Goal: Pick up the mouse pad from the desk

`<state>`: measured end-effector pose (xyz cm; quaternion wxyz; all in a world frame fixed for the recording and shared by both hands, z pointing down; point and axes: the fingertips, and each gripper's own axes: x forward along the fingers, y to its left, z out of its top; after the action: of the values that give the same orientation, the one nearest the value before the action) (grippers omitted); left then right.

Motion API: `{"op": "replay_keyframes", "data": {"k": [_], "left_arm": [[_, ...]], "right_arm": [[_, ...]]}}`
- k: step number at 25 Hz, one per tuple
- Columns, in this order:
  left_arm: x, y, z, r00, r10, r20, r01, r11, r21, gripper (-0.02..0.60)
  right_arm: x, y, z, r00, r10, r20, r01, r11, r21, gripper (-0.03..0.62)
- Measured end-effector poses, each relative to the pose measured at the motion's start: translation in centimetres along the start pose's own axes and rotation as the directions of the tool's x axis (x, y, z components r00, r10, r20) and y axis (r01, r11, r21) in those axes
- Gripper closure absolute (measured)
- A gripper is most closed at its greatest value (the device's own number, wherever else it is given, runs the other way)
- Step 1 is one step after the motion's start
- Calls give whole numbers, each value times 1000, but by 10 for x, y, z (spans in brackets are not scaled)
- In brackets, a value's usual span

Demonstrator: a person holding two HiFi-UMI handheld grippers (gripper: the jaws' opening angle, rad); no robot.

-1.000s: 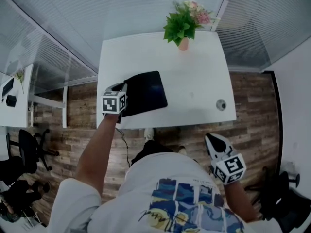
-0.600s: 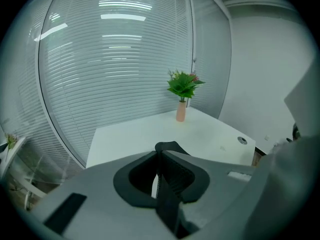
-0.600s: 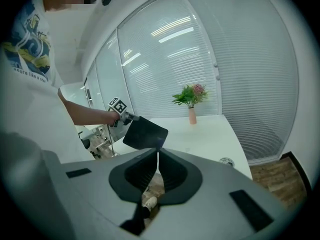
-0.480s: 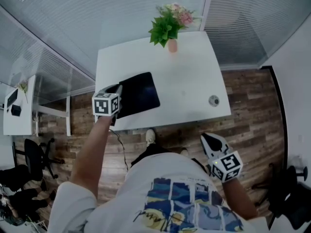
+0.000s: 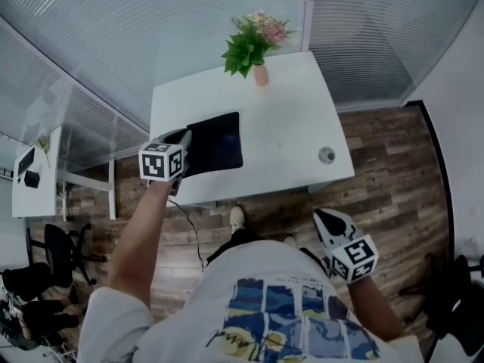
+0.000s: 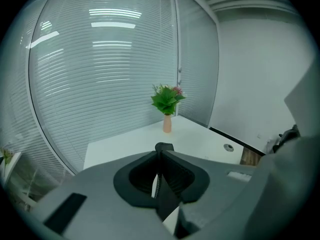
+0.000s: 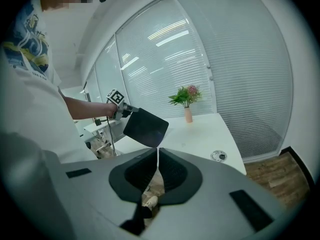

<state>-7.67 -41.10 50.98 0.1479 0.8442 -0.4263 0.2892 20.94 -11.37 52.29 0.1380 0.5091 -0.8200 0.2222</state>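
Mouse pad (image 7: pixel 146 127) is pinched at its left edge by left gripper (image 5: pixel 184 136) and held tilted, clear of desk (image 5: pixel 291 138), its length running rightward from the jaws. Right gripper (image 5: pixel 331 219) is pressed together, empty, well apart by the torso.

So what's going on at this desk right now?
A person is picking up the black mouse pad with the left gripper, which is clamped on its edge; the pad hangs tilted above the white desk. The right gripper is shut and empty, off the desk beside the person. A vase of flowers stands at the desk's far edge.
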Motion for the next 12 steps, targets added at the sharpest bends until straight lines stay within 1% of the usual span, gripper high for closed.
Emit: {"op": "replay_keyframes", "data": {"k": [5, 12], "left_arm": [[-15, -16, 22, 999, -17, 28, 17, 1000, 19, 554], [-37, -41, 50, 997, -49, 61, 44, 997, 68, 555]], "right_arm": [[-14, -4, -4, 1000, 7, 5, -7, 1000, -7, 582], [-27, -9, -9, 1000, 17, 5, -17, 1000, -18, 582]]}}
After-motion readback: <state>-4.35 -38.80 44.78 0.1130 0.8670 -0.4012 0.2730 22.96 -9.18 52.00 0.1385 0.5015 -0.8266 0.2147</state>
